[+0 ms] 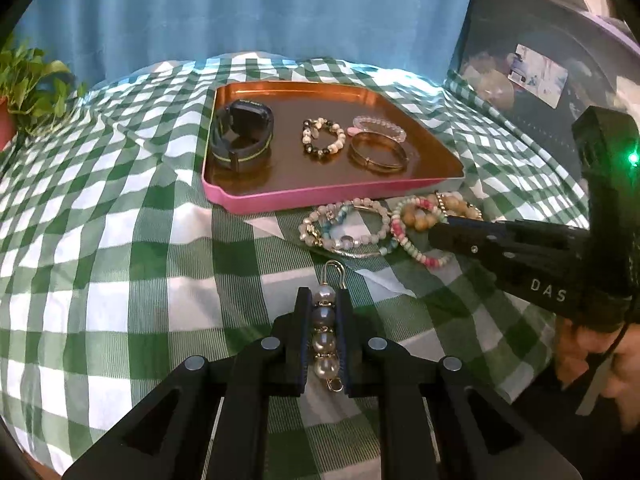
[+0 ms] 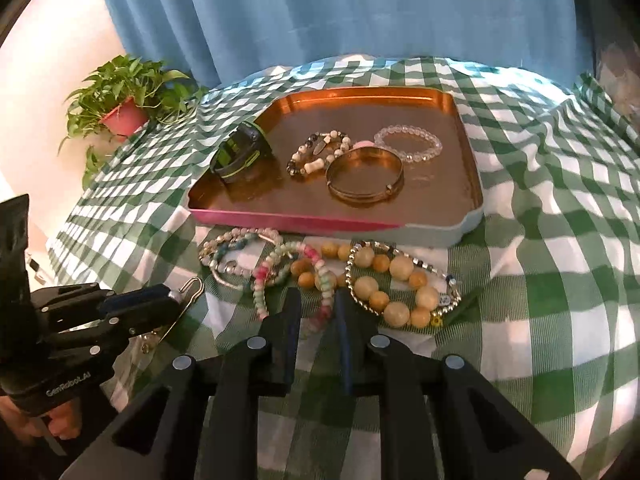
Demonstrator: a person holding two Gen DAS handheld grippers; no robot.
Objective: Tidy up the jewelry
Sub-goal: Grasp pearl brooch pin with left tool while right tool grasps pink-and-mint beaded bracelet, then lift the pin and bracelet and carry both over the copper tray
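My left gripper (image 1: 325, 294) is shut on a pearl brooch pin (image 1: 324, 330), held lengthwise between its fingers above the checked cloth; it also shows in the right wrist view (image 2: 176, 298). My right gripper (image 2: 318, 298) stands partly open around the pink-and-green bead bracelet (image 2: 320, 280), in a pile of bracelets in front of the tray. The copper tray with a pink rim (image 1: 320, 196) holds a black watch (image 1: 242, 136), a black-and-white bead bracelet (image 1: 322, 138), a gold bangle (image 1: 378, 152) and a clear bead bracelet (image 1: 380, 128).
A large wooden-bead bracelet (image 2: 396, 280) and pale bead bracelets (image 2: 236, 256) lie on the green-checked cloth (image 1: 120, 240). A potted plant (image 2: 124, 112) stands at the far left. A blue curtain hangs behind. A dark cabinet (image 1: 532, 80) is at the right.
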